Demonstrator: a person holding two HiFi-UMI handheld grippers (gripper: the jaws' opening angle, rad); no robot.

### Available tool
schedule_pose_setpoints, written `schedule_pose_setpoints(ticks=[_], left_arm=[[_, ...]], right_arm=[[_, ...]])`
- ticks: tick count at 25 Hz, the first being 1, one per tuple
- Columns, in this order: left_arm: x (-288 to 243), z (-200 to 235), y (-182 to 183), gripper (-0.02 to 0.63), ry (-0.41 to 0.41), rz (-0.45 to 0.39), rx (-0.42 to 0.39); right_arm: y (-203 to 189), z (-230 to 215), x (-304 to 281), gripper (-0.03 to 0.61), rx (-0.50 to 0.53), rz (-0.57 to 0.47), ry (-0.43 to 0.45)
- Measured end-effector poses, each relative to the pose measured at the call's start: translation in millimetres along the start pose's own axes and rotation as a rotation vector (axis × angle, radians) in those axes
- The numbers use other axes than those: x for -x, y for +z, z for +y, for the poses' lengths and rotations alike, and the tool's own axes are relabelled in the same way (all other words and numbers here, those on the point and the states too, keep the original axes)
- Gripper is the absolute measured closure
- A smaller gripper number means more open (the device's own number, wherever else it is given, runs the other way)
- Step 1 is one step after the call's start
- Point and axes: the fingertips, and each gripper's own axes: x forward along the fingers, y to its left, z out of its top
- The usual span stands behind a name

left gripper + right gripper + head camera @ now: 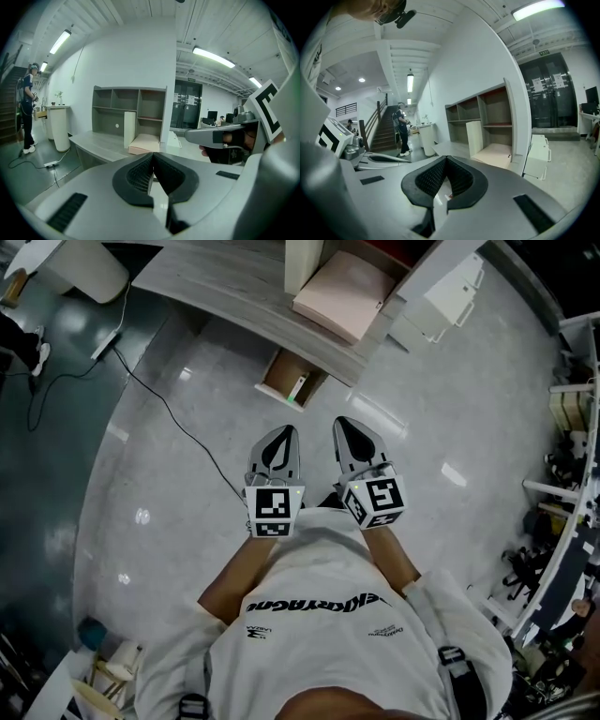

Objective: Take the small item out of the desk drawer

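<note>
The person is standing back from the counter (216,277), holding both tongs out in front at waist height over the bare floor (169,474). The left tongs (279,442) are pressed together with nothing between them. The right tongs (354,437) are likewise closed tip to tip and carrying nothing.

The drawer (276,371) is already standing open below the counter's edge. The small item (298,388), a pale stick with a green end, is lying inside it toward the right wall. Both tongs are hanging well apart from it, so the step in hand looks like the approach, with no reach begun.

To do it well:

- Only 1 of the 2 tongs is likely needed. The right one is sitting closer in line with the item.
- The person should be stepping in and lowering it from above, since the drawer walls are blocking a sideways entry.
- The tongs should be spreading before they cross the rim, not inside the drawer.
- The jaws should be straddling the item across its narrow width, clear of the near wall.

The item is slim and looks light, so a gentle squeeze near its middle should be enough. Pinching near 1 end is risking it pivoting or slipping back into the drawer.
</note>
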Motion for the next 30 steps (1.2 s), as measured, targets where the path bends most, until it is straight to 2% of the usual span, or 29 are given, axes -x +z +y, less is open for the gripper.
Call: schedule_pose_setpoints(ticks=[7,14,30], left_arm=[[-27.2,13.6,-14.1,0.597,0.013,0.043,0.009],[-68.3,15.2,-37.1,0.597,0.023,0.091,-0.005],[-149.7,28.2,-115.2,0.597,0.024,0.237,-0.003]], right_arm=[[-9.8,-12.1,-23.7,0.546,-0.021,0.021,-0.014],[-35.3,-42.4,-49.2,0.546,-0.051,0.048,-0.02],[-109.0,-88.6,-92.8,0.546,-0.108,0.128,-0.02]])
